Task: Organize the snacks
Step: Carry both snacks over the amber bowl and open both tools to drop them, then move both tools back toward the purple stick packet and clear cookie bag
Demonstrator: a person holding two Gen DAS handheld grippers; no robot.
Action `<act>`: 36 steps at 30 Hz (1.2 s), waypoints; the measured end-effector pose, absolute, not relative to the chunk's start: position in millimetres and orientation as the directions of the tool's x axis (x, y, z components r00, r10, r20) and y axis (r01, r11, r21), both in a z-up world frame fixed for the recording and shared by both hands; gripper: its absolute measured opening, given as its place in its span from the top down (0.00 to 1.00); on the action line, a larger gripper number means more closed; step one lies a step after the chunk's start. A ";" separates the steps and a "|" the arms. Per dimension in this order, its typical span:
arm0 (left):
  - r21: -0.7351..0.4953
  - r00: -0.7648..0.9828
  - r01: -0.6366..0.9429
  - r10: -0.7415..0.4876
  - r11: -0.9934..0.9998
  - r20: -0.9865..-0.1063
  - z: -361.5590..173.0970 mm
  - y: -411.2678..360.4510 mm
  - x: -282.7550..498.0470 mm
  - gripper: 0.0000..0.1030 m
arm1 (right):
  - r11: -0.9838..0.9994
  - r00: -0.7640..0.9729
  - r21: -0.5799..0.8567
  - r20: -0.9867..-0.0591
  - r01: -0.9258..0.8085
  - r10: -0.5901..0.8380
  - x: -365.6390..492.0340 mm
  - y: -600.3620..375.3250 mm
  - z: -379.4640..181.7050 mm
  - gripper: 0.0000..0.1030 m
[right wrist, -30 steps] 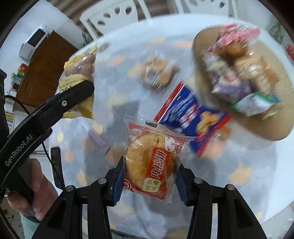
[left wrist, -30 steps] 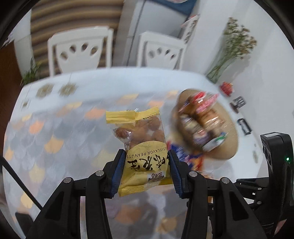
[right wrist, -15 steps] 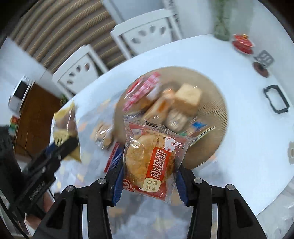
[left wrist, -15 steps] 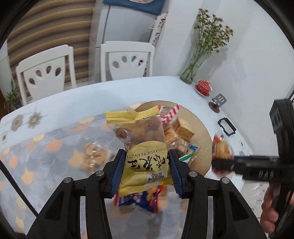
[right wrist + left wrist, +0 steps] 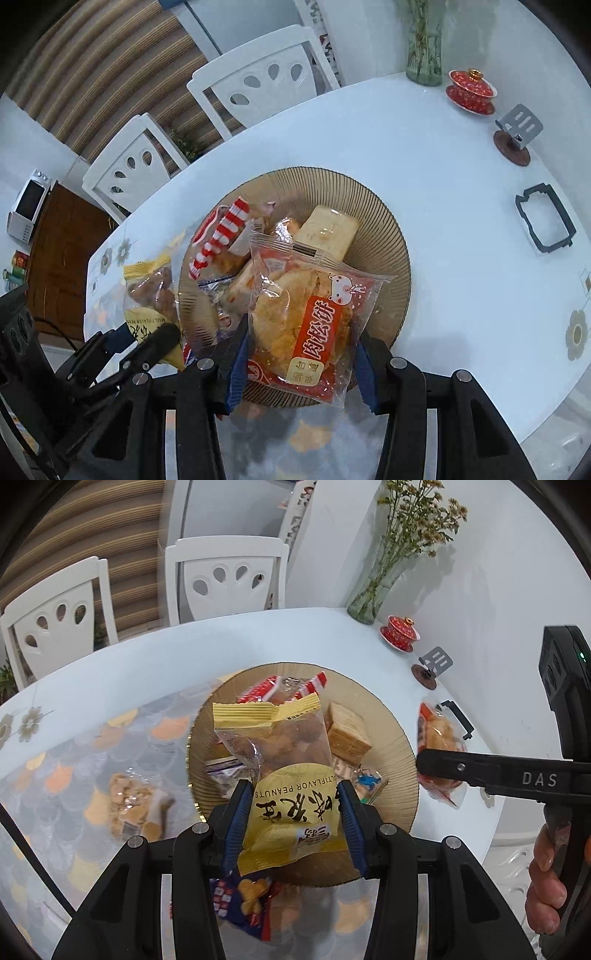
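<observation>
We're gripping the yellow peanut pack (image 5: 295,775) in our left tool (image 5: 293,821) and the red pork floss cake (image 5: 306,325) in our right tool (image 5: 301,363), both over the gold plate (image 5: 384,236) on the worktop (image 5: 424,147).

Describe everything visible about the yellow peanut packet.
The yellow peanut packet is a crinkly plastic pouch: clear upper half showing brown nuts, yellow crimped top seal, yellow label reading "flavor peanuts" with Chinese characters. It stands upright, pinched at both sides by the blue pads of the left hand-held gripper, held above the woven tray.
</observation>
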State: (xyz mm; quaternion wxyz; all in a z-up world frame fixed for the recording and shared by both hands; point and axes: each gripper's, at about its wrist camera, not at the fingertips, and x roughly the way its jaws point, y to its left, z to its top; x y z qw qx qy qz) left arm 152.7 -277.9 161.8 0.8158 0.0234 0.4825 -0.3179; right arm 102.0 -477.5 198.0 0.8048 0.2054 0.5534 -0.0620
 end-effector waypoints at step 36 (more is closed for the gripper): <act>-0.335 0.492 0.201 -0.390 0.921 -0.778 175.8 -117.7 140.9 0.21 | 0.924 0.306 0.315 -0.921 0.215 0.242 100.8 -425.7 186.7 0.39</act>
